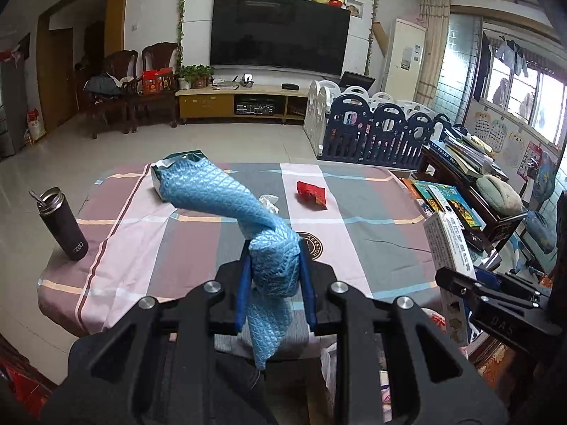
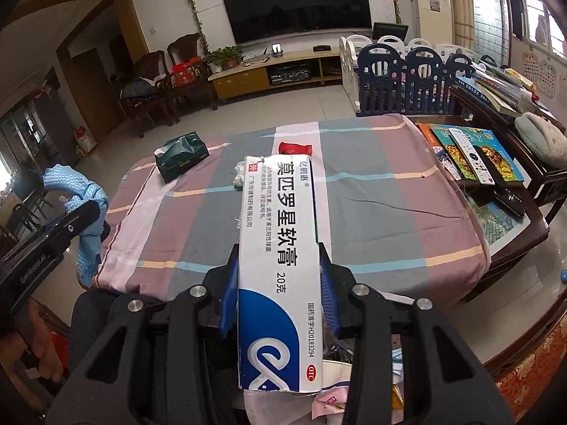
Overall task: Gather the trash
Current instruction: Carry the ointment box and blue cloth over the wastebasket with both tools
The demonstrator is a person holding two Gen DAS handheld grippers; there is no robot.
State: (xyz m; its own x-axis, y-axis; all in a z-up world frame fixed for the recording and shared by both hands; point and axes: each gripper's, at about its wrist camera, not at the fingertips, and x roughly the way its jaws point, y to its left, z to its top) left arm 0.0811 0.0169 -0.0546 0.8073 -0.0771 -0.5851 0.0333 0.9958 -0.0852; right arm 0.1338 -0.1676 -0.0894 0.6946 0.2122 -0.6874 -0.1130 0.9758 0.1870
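Observation:
My left gripper (image 1: 273,265) is shut on a light blue cloth (image 1: 226,194) that twists up and away over the table; the cloth also shows at the left of the right wrist view (image 2: 88,198). My right gripper (image 2: 278,265) is shut on a long white and blue ointment box (image 2: 280,248), held above the near table edge; the box shows at the right of the left wrist view (image 1: 446,244). On the plaid tablecloth (image 1: 354,219) lie a red wrapper (image 1: 312,193), a crumpled white tissue (image 1: 269,202) and a green tissue pack (image 2: 180,156).
A dark flask (image 1: 67,226) stands at the table's left edge. A low side table (image 2: 503,184) with books and remote controls is at the right. A bag with paper scraps (image 2: 354,389) sits below the right gripper. A playpen fence (image 1: 375,131) stands behind.

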